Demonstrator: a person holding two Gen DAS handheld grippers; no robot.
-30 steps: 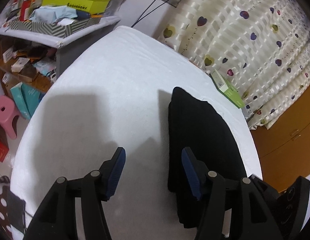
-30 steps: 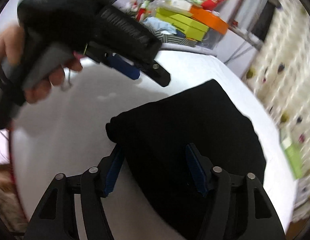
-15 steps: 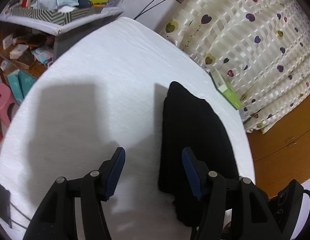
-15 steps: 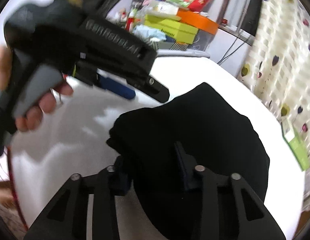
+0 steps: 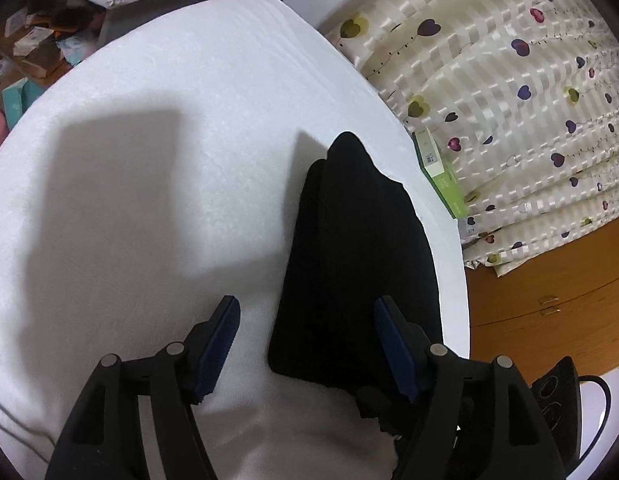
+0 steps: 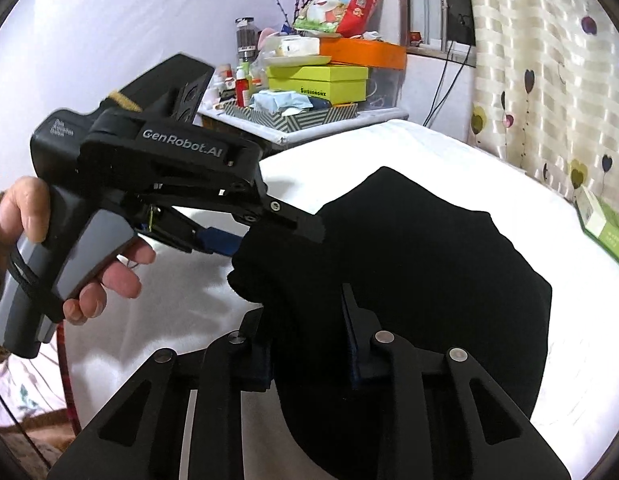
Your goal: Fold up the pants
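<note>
Since a second ago my right gripper point(image 6: 307, 330) has been closing and now pinches the near edge of the folded black fabric pants point(image 6: 409, 280), at the white bed's point(image 5: 157, 184) right edge, while my left gripper point(image 5: 307, 344), jaws widening, straddles their corner ungripped, likely to steady the next fold.

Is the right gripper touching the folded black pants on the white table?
Touching. In the right wrist view the right gripper, whose jaws have just been closing, pinches the near edge of the folded black pants, fabric filling the space between its pads.
</note>
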